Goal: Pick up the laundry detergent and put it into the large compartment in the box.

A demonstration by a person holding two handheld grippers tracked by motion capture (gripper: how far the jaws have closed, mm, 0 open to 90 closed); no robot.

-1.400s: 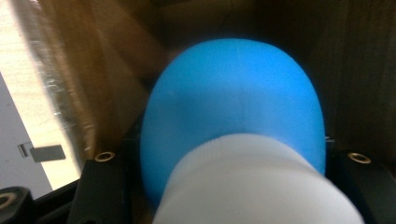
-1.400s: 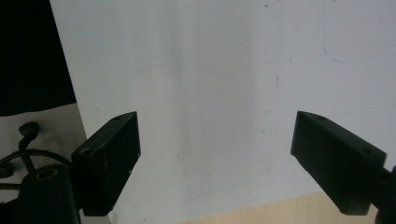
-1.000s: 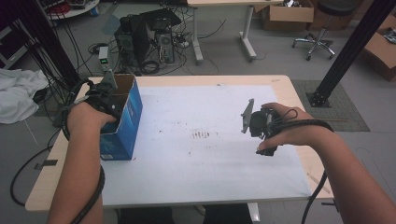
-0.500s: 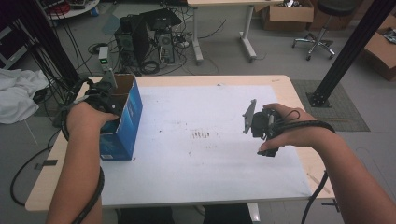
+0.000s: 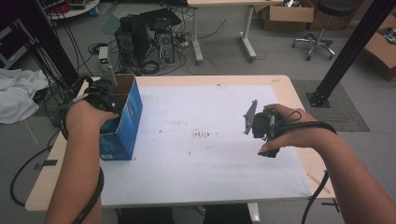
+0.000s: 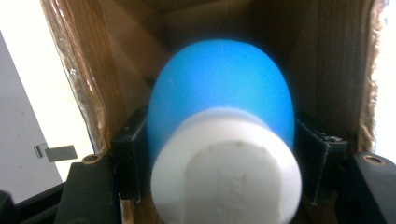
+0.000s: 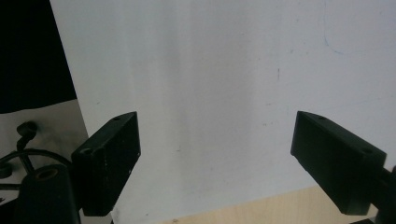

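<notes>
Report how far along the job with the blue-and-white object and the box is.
Done: the blue-and-white object sits inside the blue box, between the jaws of the left claw. In hand: those jaws have just been opening; whether the pads press it is unclear. Left: probably letting go fully and lifting out. The right claw hangs open over the white mat, holding nothing.
</notes>
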